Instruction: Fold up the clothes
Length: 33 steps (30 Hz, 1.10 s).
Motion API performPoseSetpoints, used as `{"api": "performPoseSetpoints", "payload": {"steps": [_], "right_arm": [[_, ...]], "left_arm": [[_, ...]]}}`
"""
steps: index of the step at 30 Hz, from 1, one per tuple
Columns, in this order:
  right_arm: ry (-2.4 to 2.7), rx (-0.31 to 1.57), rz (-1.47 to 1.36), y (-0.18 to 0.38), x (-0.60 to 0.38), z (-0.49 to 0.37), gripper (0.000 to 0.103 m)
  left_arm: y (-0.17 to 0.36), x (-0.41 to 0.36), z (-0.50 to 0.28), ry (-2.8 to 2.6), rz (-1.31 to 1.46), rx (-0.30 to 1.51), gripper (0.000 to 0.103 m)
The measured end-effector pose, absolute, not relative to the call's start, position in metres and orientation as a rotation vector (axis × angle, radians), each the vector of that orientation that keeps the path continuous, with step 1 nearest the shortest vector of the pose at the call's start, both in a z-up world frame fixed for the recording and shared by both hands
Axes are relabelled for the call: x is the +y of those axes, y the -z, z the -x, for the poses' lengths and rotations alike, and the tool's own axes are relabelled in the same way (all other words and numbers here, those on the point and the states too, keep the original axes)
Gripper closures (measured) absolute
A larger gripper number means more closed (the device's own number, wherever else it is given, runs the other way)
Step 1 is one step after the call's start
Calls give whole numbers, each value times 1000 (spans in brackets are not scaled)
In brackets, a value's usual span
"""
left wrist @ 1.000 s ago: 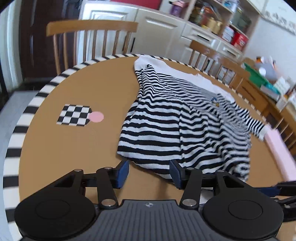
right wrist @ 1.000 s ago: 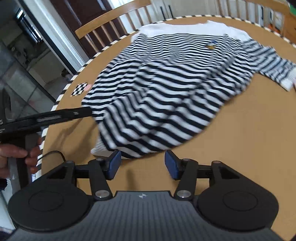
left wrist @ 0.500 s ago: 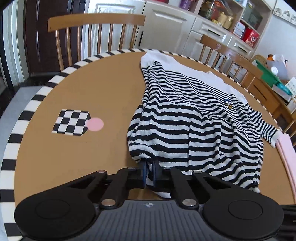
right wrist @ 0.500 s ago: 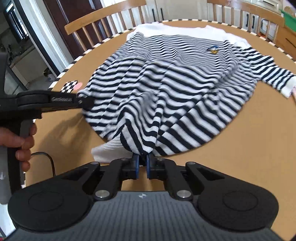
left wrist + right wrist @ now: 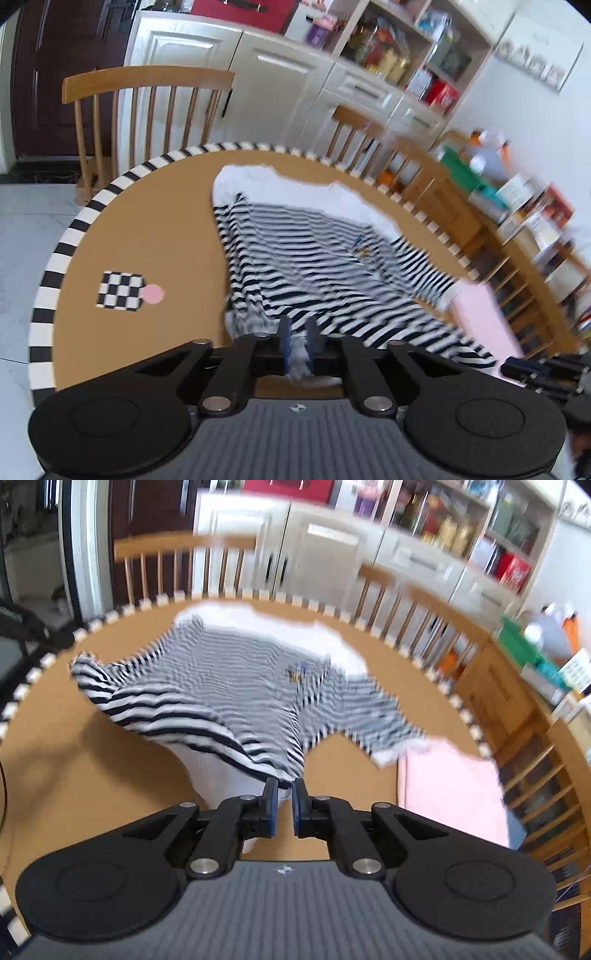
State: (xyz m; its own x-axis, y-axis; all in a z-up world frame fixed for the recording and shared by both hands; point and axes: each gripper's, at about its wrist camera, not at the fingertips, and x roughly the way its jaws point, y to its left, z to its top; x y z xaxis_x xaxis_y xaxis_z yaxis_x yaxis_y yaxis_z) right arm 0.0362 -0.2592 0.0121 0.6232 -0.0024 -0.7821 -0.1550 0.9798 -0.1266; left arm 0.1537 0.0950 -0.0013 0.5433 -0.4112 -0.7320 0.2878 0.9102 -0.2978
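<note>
1. A black-and-white striped sweater [image 5: 314, 258] is seen spread over a round brown table [image 5: 147, 229] with a black-and-white checked rim.
2. The near hem of the sweater is pinched by the left gripper [image 5: 297, 345]; its blue-padded fingers have just been opening a little, yet bunched cloth is pressed between them.
3. The other near corner of the hem is gripped by the right gripper [image 5: 284, 806], its fingers nearly closed and just eased slightly apart, with fabric caught at the tips.
4. The near edge is lifted off the table, so the white underside is shown in the right wrist view; the collar end lies on the far side.
5. A folded pink cloth [image 5: 454, 790] is seen just beside the sweater's sleeve.
6. A checkerboard marker [image 5: 120, 290] with a pink dot [image 5: 152, 294] lies apart to the left.
7. Wooden chairs [image 5: 147, 107] are placed behind the table.
</note>
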Motion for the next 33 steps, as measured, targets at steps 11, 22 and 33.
{"api": "performPoseSetpoints", "payload": {"steps": [11,22,33], "right_arm": [[-175,961,-57,64,-284,-22,54],[-316,892,-279,26,-285,-36,100],[-142,962,-142,30,-308,-133,87]], "left_arm": [[96,105,-106,346,123,924,55],[41,89,-119,485,258,886,99],[47,76,-255,264,457,1102,60]]}}
